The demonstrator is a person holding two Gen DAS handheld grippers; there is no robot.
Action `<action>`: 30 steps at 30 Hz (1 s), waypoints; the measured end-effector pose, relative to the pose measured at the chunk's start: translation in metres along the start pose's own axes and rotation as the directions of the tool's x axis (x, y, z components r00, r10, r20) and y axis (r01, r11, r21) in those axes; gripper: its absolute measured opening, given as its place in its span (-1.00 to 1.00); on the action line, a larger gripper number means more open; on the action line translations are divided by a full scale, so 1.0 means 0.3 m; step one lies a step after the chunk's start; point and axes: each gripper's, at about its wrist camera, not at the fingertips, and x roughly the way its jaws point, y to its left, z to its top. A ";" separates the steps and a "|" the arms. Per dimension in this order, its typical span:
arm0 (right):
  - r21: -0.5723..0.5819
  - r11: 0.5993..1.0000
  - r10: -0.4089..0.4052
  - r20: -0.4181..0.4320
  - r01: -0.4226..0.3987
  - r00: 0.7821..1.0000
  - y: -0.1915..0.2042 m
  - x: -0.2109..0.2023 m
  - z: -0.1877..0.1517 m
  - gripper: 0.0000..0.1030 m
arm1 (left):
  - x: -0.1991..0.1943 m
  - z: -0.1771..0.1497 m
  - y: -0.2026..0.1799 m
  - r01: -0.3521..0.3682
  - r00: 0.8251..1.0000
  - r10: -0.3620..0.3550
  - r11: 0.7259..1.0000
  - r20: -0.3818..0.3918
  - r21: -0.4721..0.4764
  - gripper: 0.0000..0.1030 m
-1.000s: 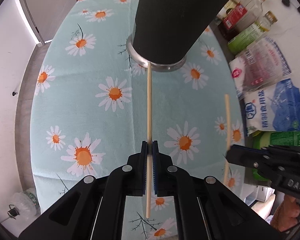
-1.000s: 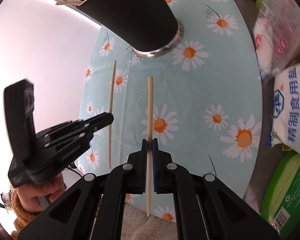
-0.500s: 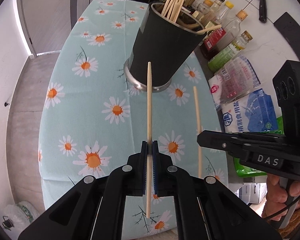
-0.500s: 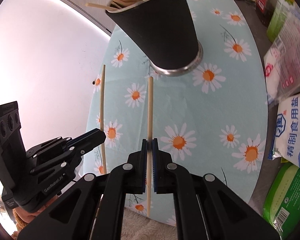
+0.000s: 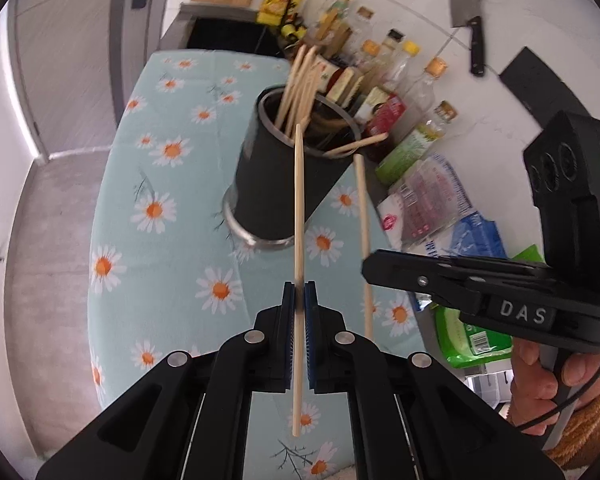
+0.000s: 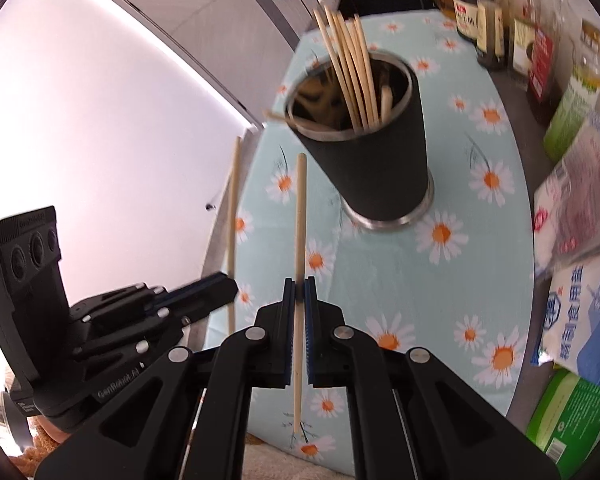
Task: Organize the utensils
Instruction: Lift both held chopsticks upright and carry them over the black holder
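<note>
My left gripper [image 5: 299,298] is shut on a pale wooden chopstick [image 5: 299,208] that points up toward a black utensil cup [image 5: 284,184] with a metal rim. The cup holds several chopsticks and stands on the daisy-print tablecloth [image 5: 160,248]. My right gripper [image 6: 299,294] is shut on a second chopstick [image 6: 300,216], its tip left of and below the cup [image 6: 376,160]. In the left wrist view the right gripper [image 5: 370,270] holds its chopstick [image 5: 363,216] beside mine. In the right wrist view the left gripper [image 6: 230,292] and its chopstick [image 6: 233,208] show at the left.
Sauce bottles [image 5: 396,80] stand behind the cup along the wall. Bags of salt and food packets [image 6: 580,308] lie at the table's right side. A cleaver [image 5: 466,12] hangs on the tiled wall. A hand [image 5: 540,376] grips the right tool's handle. The table edge drops to a grey floor [image 5: 48,208] on the left.
Both grippers have risen with their chopsticks still gripped. The cup, seen close from the side before, now shows its open mouth and the chopsticks inside. Both views are slightly blurred.
</note>
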 end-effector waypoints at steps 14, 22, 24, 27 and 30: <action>-0.061 0.997 0.063 0.259 -0.049 0.964 0.012 -0.172 0.208 -0.89 | -0.096 0.216 -0.040 0.059 0.969 -0.082 0.993 0.235 0.104 -0.92; -0.159 0.987 0.062 0.412 0.005 0.909 0.036 -0.217 0.286 -0.89 | -0.135 0.314 -0.034 0.061 0.902 -0.107 0.991 0.417 0.122 -0.92; -0.170 0.985 0.075 0.439 0.000 0.895 0.028 -0.222 0.301 -0.89 | -0.139 0.333 -0.033 0.067 0.889 -0.118 0.989 0.442 0.130 -0.93; -0.186 0.982 0.078 0.497 0.019 0.864 0.024 -0.235 0.322 -0.89 | -0.138 0.359 -0.038 0.071 0.868 -0.136 0.986 0.477 0.152 -0.93; -0.204 0.978 0.072 0.555 0.051 0.829 0.018 -0.238 0.337 -0.89 | -0.129 0.369 -0.041 0.079 0.837 -0.166 0.979 0.522 0.186 -0.92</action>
